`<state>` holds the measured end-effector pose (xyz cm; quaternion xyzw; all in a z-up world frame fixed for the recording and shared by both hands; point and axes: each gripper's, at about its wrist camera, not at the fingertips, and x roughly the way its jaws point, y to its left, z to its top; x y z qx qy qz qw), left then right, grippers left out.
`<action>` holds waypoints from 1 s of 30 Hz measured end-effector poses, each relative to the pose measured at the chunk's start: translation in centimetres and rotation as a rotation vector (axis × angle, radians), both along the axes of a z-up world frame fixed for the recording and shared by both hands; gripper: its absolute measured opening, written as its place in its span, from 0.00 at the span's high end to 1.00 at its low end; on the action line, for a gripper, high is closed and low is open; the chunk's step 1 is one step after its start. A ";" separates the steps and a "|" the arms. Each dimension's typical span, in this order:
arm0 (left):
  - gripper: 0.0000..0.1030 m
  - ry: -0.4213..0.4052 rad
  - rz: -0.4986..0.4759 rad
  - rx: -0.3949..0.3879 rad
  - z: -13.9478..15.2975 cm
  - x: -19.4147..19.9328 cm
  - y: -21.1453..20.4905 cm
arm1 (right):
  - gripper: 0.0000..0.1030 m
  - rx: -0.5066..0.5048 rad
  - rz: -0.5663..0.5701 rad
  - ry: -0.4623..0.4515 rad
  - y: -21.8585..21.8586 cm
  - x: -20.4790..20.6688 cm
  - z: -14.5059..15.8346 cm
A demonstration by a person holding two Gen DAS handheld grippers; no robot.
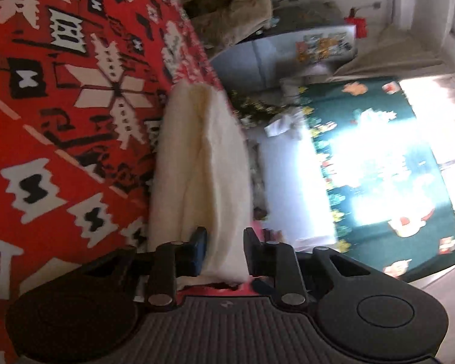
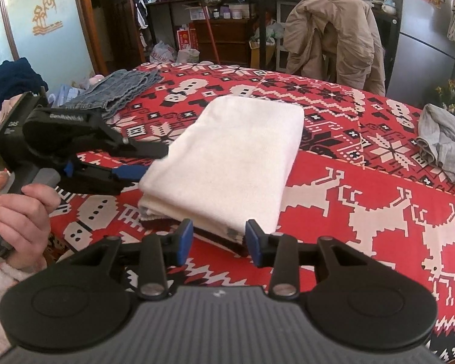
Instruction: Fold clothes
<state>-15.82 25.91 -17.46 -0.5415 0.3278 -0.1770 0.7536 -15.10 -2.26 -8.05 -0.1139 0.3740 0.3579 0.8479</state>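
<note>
A folded white garment (image 2: 239, 157) lies flat in the middle of the table on a red patterned tablecloth (image 2: 364, 182). My left gripper (image 2: 154, 161), held in a person's hand (image 2: 21, 209), comes in from the left, turned on its side. Its jaws are one above the other and clamp the garment's left edge. In the left wrist view the white garment (image 1: 197, 157) fills the gap of the left gripper (image 1: 226, 251). My right gripper (image 2: 219, 239) stands open just over the garment's near edge, which runs on past both fingers.
Folded jeans (image 2: 121, 91) lie at the table's far left and a crumpled grey garment (image 2: 443, 145) at its right edge. A beige jacket (image 2: 333, 39) hangs on a chair behind the table. Dark blue cloth (image 2: 12, 82) is piled at the left.
</note>
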 end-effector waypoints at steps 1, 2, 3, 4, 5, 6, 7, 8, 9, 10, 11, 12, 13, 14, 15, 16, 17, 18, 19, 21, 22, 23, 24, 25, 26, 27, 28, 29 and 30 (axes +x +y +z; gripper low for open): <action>0.86 0.015 0.007 0.014 0.0 0.1 0.0 | 0.59 0.000 0.000 -0.003 0.0 0.0 0.0; 0.92 0.030 0.017 0.030 0.1 0.1 0.0 | 0.59 -0.001 0.001 -0.006 0.0 0.0 0.0; 0.96 0.044 0.027 0.045 0.1 0.1 -0.1 | 0.59 -0.003 0.000 -0.013 0.0 -0.1 0.0; 0.96 0.043 0.041 0.067 0.6 -0.2 -0.1 | 0.59 -0.008 -0.001 -0.023 0.0 -0.2 0.1; 0.96 0.036 0.055 0.090 1.2 -0.6 -0.2 | 0.59 -0.012 -0.002 -0.033 0.0 -0.2 0.1; 0.96 0.030 0.068 0.114 1.8 -1.0 -0.2 | 0.59 -0.021 -0.004 -0.043 -0.1 -0.3 0.1; 0.96 0.024 0.072 0.118 2.2 -1.3 -0.3 | 0.59 -0.041 -0.010 -0.053 -0.1 -0.3 -0.1; 0.96 0.019 0.073 0.116 2.5 -1.5 -0.5 | 0.59 -0.069 -0.018 -0.063 -0.1 -0.3 -0.3; 0.96 0.018 0.071 0.115 2.7 -1.6 -0.6 | 0.59 -0.097 -0.025 -0.073 -0.1 -0.3 -0.6; 0.96 0.023 0.067 0.128 2.7 -1.6 -0.7 | 0.59 -0.118 -0.027 -0.075 0.0 -0.3 -1.1; 0.96 0.030 0.064 0.147 2.7 -1.5 -0.8 | 0.59 -0.135 -0.024 -0.070 0.1 -0.2 -1.5; 0.95 0.044 0.059 0.140 2.4 -1.3 -0.9 | 0.60 -0.147 -0.025 -0.068 0.2 0.0 -2.0; 0.95 0.060 0.054 0.126 2.0 -1.1 -1.0 | 0.60 -0.156 -0.033 -0.073 0.3 0.1 -2.4; 0.95 0.069 0.054 0.116 1.7 -1.0 -1.0 | 0.61 -0.167 -0.045 -0.087 0.6 0.3 -2.8; 0.95 0.071 0.058 0.116 1.6 -1.0 -1.1 | 0.61 -0.174 -0.062 -0.101 0.8 0.5 -3.1; 0.95 0.070 0.062 0.129 1.7 -1.0 -1.3 | 0.61 -0.174 -0.075 -0.106 0.9 0.7 -3.4; 0.96 0.070 0.066 0.145 1.9 -1.0 -1.4 | 0.61 -0.163 -0.083 -0.099 0.9 1.0 -3.5; 0.96 0.071 0.069 0.165 2.2 -1.0 -1.6 | 0.66 -0.148 -0.087 -0.095 0.8 1.1 -3.6; 0.96 0.067 0.077 0.185 2.7 -1.3 -1.6 | 0.77 -0.133 -0.088 -0.096 0.8 1.1 -3.7; 0.96 0.055 0.098 0.217 3.5 -2.3 -1.3 | 0.83 -0.125 -0.101 -0.106 0.7 1.1 -3.8; 0.96 0.055 0.108 0.226 3.7 -2.8 -1.2 | 0.86 -0.121 -0.108 -0.101 0.6 1.2 -3.8; 0.96 0.058 0.106 0.226 3.6 -3.2 -1.1 | 0.86 -0.115 -0.115 -0.092 0.5 1.4 -3.8; 0.96 0.075 0.103 0.227 3.2 -3.1 -1.2 | 0.86 -0.107 -0.117 -0.081 0.4 1.6 -3.8; 0.96 0.095 0.099 0.228 2.7 -3.0 -1.3 | 0.86 -0.105 -0.115 -0.075 0.4 1.7 -3.8; 0.96 0.110 0.097 0.223 2.1 -2.8 -1.5 | 0.86 -0.108 -0.113 -0.075 0.4 1.7 -3.9; 0.96 0.115 0.102 0.201 1.6 -2.7 -1.5 | 0.86 -0.111 -0.111 -0.074 0.5 1.8 -4.0; 0.96 0.118 0.104 0.189 1.5 -2.6 -1.4 | 0.86 -0.112 -0.111 -0.073 0.5 1.8 -4.1; 0.96 0.120 0.105 0.180 1.4 -2.6 -1.2 | 0.86 -0.112 -0.113 -0.072 0.5 1.8 -4.1; 0.96 0.122 0.105 0.171 1.3 -2.5 -1.1 | 0.86 -0.109 -0.114 -0.067 0.3 1.8 -4.0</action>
